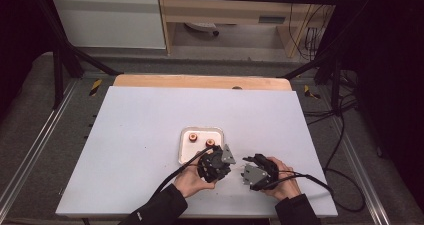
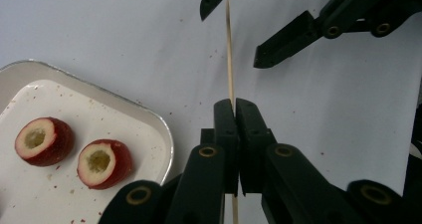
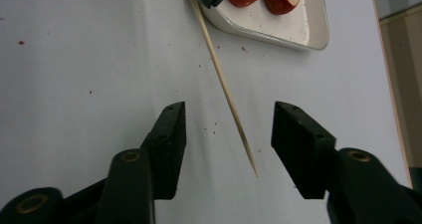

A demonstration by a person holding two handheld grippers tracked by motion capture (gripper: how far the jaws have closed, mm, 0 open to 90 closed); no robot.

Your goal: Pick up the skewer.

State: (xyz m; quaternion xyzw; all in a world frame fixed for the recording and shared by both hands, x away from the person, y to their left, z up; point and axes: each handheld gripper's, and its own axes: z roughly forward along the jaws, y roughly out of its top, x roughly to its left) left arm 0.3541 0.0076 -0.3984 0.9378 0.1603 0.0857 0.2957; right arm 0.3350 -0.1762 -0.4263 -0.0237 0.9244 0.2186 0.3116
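The left gripper (image 2: 234, 109) clamps its jaws on a wooden skewer (image 2: 229, 50); the right gripper (image 3: 226, 134) holds wide-open jaws around the skewer's tip, untouched, above the bench (image 1: 135, 130).

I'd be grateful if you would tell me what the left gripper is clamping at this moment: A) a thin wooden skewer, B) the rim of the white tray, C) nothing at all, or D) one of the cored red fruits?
A: in the left gripper view the left gripper has its jaws pressed together on the wooden skewer, while both cored red fruits lie untouched in the white tray.
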